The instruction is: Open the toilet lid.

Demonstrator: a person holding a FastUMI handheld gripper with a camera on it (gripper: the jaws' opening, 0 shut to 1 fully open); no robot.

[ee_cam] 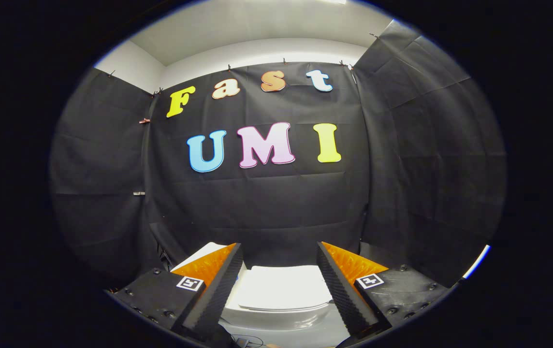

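A white toilet (276, 316) stands low against the black cloth wall, seen from above between my two fingers. Its lid (283, 287) lies flat and closed over the seat, with the white bowl rim showing beneath its front edge. My gripper (280, 251) hovers well above and short of the toilet, open, with a wide gap between the orange-backed fingers (218, 282) and nothing in that gap. The black ridged pads (339, 285) face each other and frame the lid.
Black cloth walls close the booth at the back and on both sides. A white corner (201, 253), probably the tank, shows behind the left finger. Thin cables (245, 340) lie on the grey floor in front of the bowl.
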